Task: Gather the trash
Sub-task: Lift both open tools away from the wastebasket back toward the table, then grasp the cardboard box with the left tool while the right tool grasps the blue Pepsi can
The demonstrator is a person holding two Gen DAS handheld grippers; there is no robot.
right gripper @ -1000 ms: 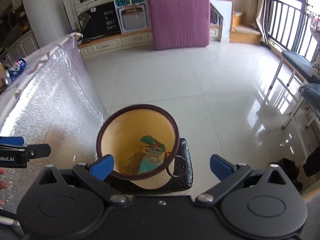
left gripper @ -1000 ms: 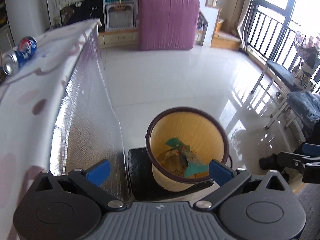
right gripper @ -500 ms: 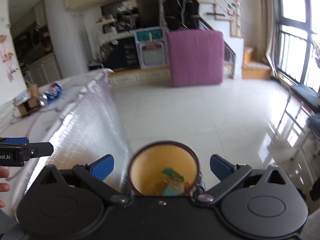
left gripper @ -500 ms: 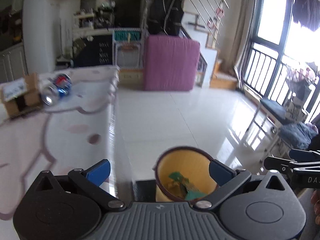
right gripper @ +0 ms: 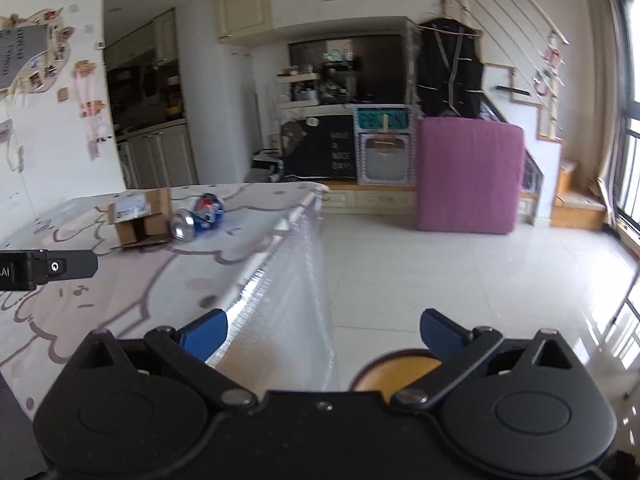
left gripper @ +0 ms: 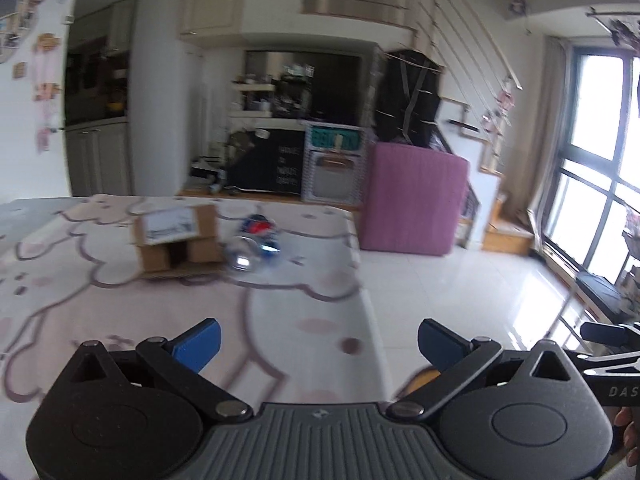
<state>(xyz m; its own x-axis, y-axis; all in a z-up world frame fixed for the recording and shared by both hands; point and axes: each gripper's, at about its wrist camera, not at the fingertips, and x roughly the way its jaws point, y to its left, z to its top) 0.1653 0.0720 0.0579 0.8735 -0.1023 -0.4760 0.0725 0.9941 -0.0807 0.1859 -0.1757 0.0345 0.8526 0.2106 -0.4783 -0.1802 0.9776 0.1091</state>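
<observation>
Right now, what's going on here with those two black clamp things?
A person is tidying trash with a handheld gripper in each hand. Both the left gripper and the right gripper are open and hold nothing. On the table lie a crushed soda can and a small cardboard box, touching or nearly so, neither gripped. The yellow bin stands on the floor beside the table.

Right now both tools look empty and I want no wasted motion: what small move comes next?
Probably reach the open left tool forward toward the can lying beside the cardboard box on the table; it sits nearly straight ahead.
</observation>
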